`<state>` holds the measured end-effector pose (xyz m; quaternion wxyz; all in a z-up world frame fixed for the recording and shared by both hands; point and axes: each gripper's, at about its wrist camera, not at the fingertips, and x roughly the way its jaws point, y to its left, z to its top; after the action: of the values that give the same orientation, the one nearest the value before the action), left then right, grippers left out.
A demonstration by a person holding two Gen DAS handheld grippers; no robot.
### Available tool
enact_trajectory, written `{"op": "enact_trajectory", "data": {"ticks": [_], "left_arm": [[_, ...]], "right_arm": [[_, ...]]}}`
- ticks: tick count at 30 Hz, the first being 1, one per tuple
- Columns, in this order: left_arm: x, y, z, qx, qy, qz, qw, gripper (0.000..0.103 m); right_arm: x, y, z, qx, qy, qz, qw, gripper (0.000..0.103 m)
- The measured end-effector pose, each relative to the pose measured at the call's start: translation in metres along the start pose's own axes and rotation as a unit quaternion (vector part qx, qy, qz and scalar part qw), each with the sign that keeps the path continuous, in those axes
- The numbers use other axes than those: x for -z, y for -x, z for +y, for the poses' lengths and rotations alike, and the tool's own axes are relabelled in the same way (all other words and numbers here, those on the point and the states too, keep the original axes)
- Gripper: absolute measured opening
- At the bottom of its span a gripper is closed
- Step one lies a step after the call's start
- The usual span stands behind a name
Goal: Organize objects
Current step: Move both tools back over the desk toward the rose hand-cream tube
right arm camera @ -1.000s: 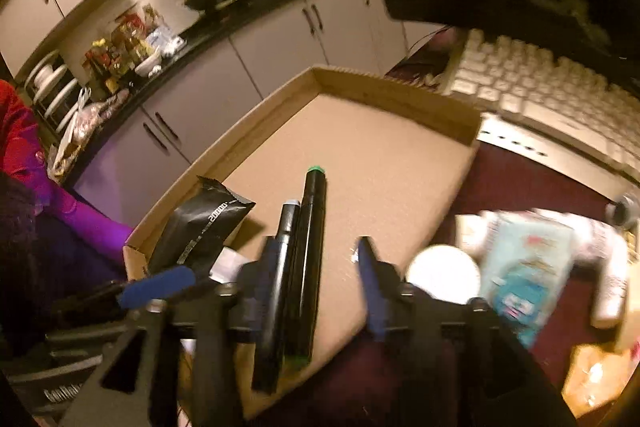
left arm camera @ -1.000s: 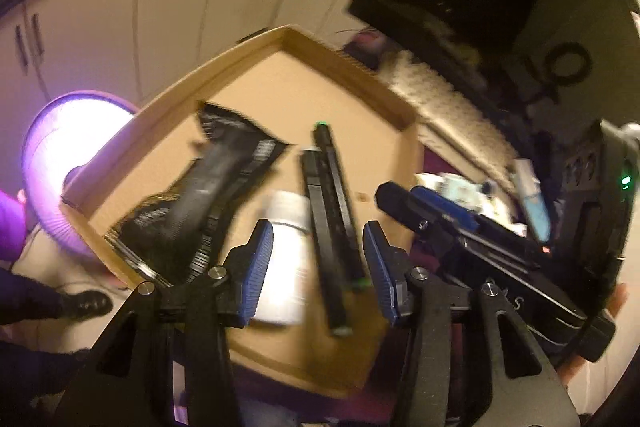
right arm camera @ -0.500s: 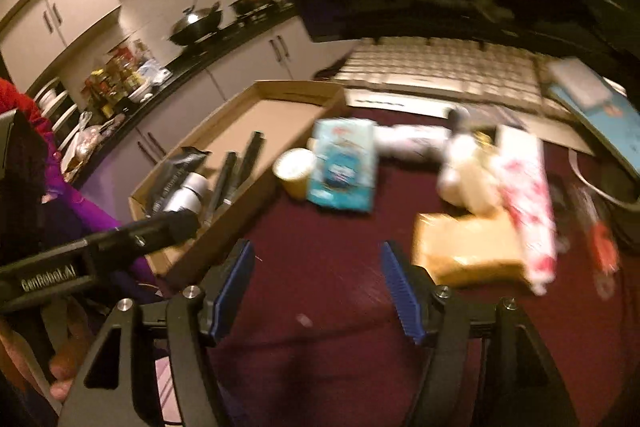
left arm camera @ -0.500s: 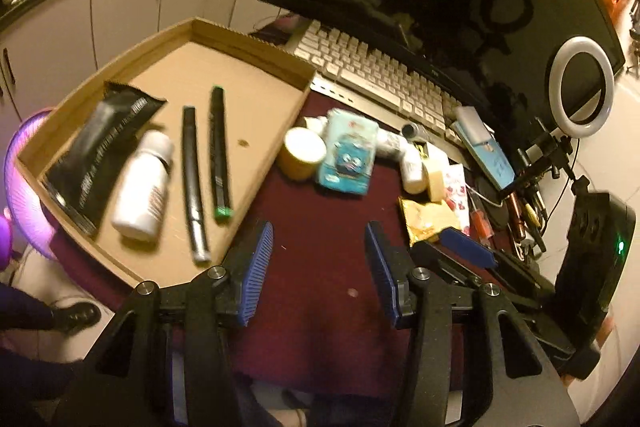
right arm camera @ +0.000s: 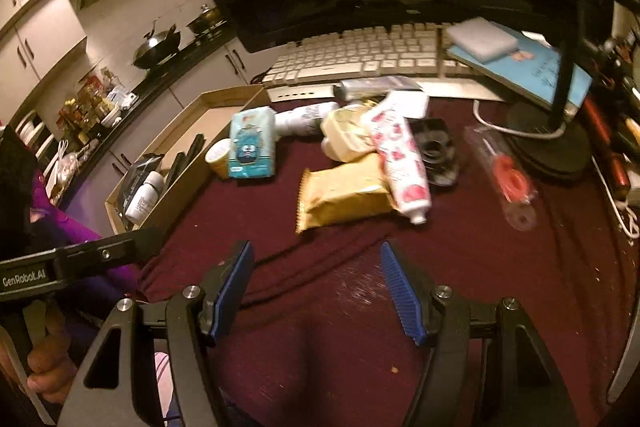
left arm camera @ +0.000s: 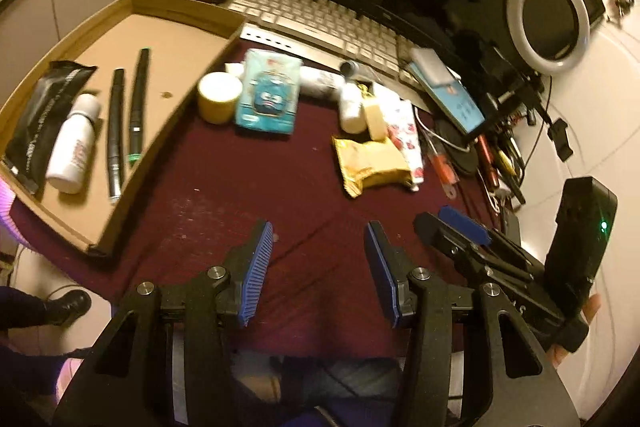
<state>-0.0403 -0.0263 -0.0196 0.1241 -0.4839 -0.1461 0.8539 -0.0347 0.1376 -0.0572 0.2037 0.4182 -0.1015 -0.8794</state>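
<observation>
A shallow cardboard tray (left arm camera: pixel 200 15) sits at the left edge of the maroon-clothed desk (left arm camera: pixel 248 187), its far wall close to the white keyboard (left arm camera: pixel 320 27). Four things lie side by side along its near end: a black foil pouch (left arm camera: pixel 38 119) outermost, then a white bottle (left arm camera: pixel 74 143) on its side, a slim black pen (left arm camera: pixel 115 131), and a black marker with a green band (left arm camera: pixel 138 107) nearest the inner wall. The far half of the tray floor is bare cardboard.

Outside the tray, the loose things cluster toward the keyboard edge of the cloth — a pale round jar (left arm camera: pixel 219 97) touching the tray's inner wall, a teal tissue pack with a cartoon face (left arm camera: pixel 267 91) just beside it, a white patterned tube (right arm camera: pixel 402 163) lying across a yellow crinkled snack packet (right arm camera: pixel 340 195), with small white and cream containers behind them. A ring light (left arm camera: pixel 548 19) stands at the far right corner.

The left gripper (left arm camera: pixel 318 259) hangs over the bare near edge of the cloth, blue pads spread, nothing between them. The right gripper (right arm camera: pixel 316 291) has just been opening and is likewise spread and empty — well short of the snack packet.
</observation>
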Motion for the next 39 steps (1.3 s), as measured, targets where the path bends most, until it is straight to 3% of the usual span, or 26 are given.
{"op": "enact_trajectory", "data": {"ticks": [9, 19, 25, 26, 35, 36, 39], "left_arm": [[-0.020, -0.028, -0.024, 0.030, -0.058, 0.007, 0.9978, 0.048], [-0.053, -0.071, -0.023, 0.050, -0.063, 0.037, 0.9961, 0.048], [-0.055, -0.082, -0.014, 0.051, -0.054, 0.046, 0.9961, 0.048], [-0.056, -0.083, -0.013, 0.053, -0.053, 0.046, 0.9961, 0.048], [-0.063, -0.087, -0.008, 0.056, -0.052, 0.046, 0.9960, 0.048], [-0.064, -0.088, -0.008, 0.055, -0.053, 0.046, 0.9960, 0.048], [-0.066, -0.090, -0.009, 0.058, -0.058, 0.047, 0.9956, 0.048]], "right_arm": [[-0.007, 0.006, -0.031, -0.005, -0.026, -0.006, 1.000, 0.066], [-0.027, -0.014, -0.051, -0.002, -0.039, 0.005, 0.999, 0.065], [-0.048, -0.034, -0.052, 0.012, -0.031, 0.016, 0.999, 0.044], [-0.050, -0.037, -0.052, 0.013, -0.029, 0.017, 0.999, 0.037], [-0.067, -0.055, -0.038, 0.058, 0.018, 0.023, 0.998, 0.034], [-0.067, -0.056, -0.035, 0.062, 0.026, 0.025, 0.997, 0.026], [-0.063, -0.055, -0.029, 0.075, 0.046, 0.031, 0.996, 0.019]]}}
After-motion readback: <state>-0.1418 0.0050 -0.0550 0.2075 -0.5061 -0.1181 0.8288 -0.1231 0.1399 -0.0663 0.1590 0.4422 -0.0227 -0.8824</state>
